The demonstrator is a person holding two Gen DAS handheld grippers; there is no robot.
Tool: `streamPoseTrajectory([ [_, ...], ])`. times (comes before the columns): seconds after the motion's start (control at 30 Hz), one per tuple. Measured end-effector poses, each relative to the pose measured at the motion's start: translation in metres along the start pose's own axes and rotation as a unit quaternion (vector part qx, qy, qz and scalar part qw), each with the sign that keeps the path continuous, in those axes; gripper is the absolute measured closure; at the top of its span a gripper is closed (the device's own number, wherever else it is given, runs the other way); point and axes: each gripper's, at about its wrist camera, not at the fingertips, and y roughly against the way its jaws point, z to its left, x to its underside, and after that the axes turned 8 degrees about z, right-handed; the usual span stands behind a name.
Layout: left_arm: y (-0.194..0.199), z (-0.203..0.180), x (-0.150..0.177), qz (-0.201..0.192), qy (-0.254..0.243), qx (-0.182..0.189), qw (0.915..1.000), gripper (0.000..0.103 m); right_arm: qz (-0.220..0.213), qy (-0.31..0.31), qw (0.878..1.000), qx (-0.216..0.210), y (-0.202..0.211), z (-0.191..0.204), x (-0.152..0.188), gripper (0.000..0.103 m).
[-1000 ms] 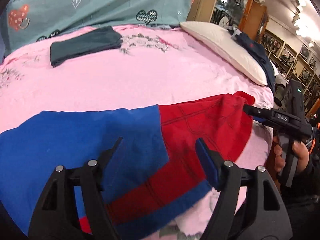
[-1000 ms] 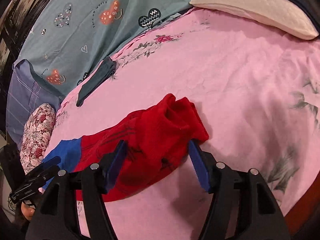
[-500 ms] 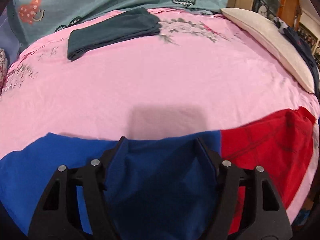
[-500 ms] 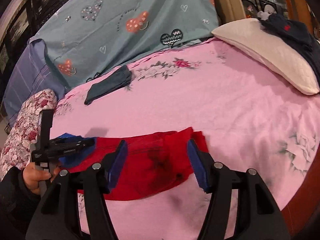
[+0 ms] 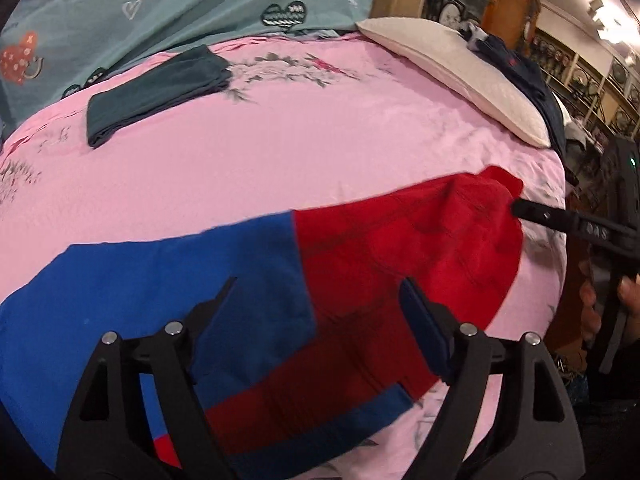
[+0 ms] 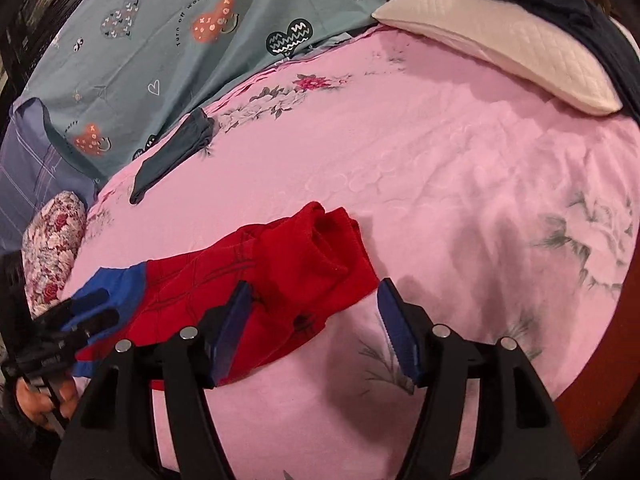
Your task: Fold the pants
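Red and blue pants [image 5: 400,248] lie stretched across the pink bed sheet [image 5: 280,152], blue part to the left, red part to the right. My left gripper [image 5: 318,284] hovers over the seam between blue and red. Its jaws are opening, and no pad presses on the cloth. In the right wrist view it shows at the lower left [image 6: 80,316], over the blue end. My right gripper [image 6: 313,286] stands open above the bunched red end of the pants [image 6: 320,256], jaws widening slightly, nothing gripped. One of its fingers [image 5: 532,214] reaches that red end in the left wrist view.
A folded dark green garment [image 5: 156,92] lies at the far side of the sheet. A white pillow [image 6: 500,40] with dark navy clothes [image 6: 560,0] on it sits far right. A teal heart-print quilt [image 6: 160,40], a floral cushion [image 6: 48,248] and the bed's wooden edge [image 6: 592,380] border the sheet.
The left gripper swung from over the blue part back right to the blue-red seam, and its jaws stand wider. The right gripper dipped back closer over the red end.
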Motion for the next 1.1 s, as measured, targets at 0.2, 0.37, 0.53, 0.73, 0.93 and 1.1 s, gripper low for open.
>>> streamPoseTrajectory([
  [0.2,-0.026,-0.004,0.005,0.026,0.006,0.0,0.9996,0.02,-0.001,-0.024,0.998,-0.064,-0.021,-0.001,-0.003,0.062],
  [0.37,-0.023,0.001,0.006,0.022,0.014,0.011,0.9996,0.02,-0.017,-0.034,0.989,-0.141,-0.013,0.0,-0.007,0.073],
  [0.53,0.013,0.039,0.012,-0.017,0.075,0.025,0.9968,0.02,-0.053,0.077,0.976,-0.195,0.019,0.076,-0.016,0.074],
  [0.73,0.087,0.121,0.06,-0.087,0.178,-0.043,0.9791,0.02,-0.016,0.242,0.943,-0.228,0.001,0.214,-0.004,0.074],
  [0.93,0.11,0.189,0.128,-0.073,0.282,-0.097,0.9516,0.02,0.17,0.422,0.881,-0.129,-0.107,0.311,0.082,0.055],
  [1.1,0.117,0.191,0.135,-0.076,0.269,-0.088,0.9562,0.02,0.109,0.433,0.878,-0.171,-0.055,0.3,0.073,0.051],
])
